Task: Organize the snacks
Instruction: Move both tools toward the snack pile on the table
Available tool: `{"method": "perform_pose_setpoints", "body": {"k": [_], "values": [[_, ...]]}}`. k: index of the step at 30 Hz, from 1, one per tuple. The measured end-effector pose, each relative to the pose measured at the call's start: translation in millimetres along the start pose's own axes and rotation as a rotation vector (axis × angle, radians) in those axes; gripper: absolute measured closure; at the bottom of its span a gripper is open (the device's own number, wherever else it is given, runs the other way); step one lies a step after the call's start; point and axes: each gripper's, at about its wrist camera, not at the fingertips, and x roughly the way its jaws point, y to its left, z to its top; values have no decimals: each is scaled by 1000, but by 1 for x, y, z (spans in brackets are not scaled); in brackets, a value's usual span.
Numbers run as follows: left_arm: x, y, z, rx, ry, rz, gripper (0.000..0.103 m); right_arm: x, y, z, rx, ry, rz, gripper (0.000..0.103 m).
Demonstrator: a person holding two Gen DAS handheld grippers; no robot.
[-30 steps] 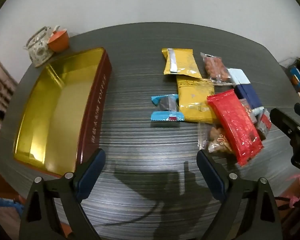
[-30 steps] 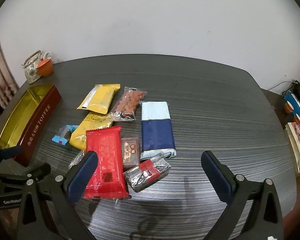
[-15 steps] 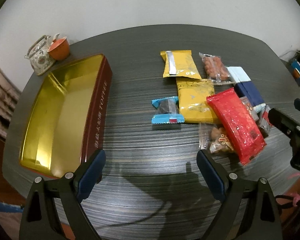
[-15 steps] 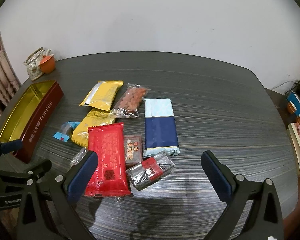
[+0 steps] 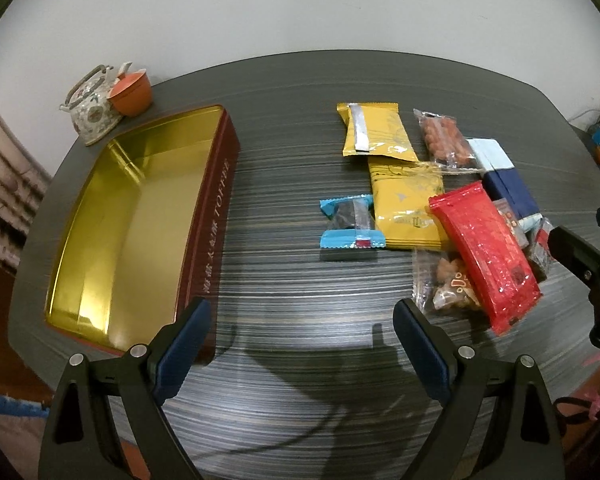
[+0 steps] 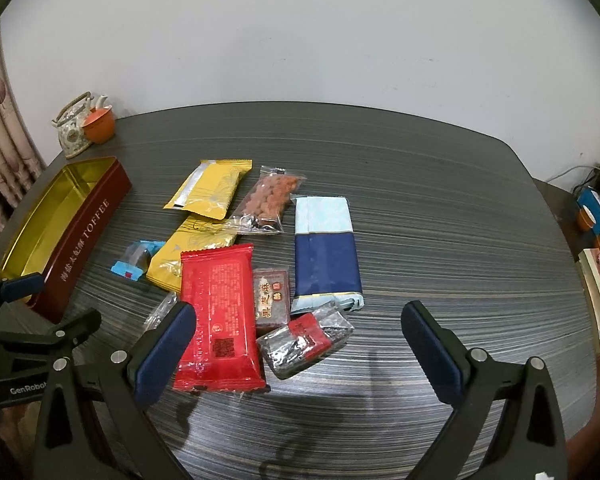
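Snack packets lie clustered right of our toffee tin (image 5: 216, 216), the red packet (image 6: 216, 316) nearest. We hold our left gripper (image 5: 300, 332) and right gripper (image 6: 300, 336) wide apart, gripping nothing.

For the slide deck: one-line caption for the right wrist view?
Open right gripper hovers over snack packets, nearest a red packet, with the empty toffee tin at left.

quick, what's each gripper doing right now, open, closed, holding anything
Left gripper: open, holding nothing, above the dark striped table.
Right gripper: open, holding nothing, over the red foil snack packet.
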Motion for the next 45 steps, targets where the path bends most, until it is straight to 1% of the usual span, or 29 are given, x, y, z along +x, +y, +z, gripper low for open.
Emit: {"method": "perform_pose_setpoints", "body": {"k": [9, 12, 14, 17, 24, 28, 45], "values": [[0, -1, 1, 0, 2, 6, 11, 0, 0, 0, 0, 2, 0, 3], [0, 0, 1, -2, 2, 8, 11, -1, -1, -1, 3, 3, 1, 4], [1, 0, 0, -3, 2, 11, 11, -1, 0, -2, 5, 8, 5, 8], [2, 3, 0, -10, 6, 12, 11, 0, -1, -3, 9, 17, 9, 9], [3, 7, -1, -14, 11, 13, 11, 1, -2, -3, 13, 27, 5, 10], [4, 7, -1, -14, 12, 12, 11, 3, -2, -3, 17, 35, 5, 12], [7, 9, -4, -19, 22, 8, 11, 8, -8, -3, 30, 46, -5, 12]]}}
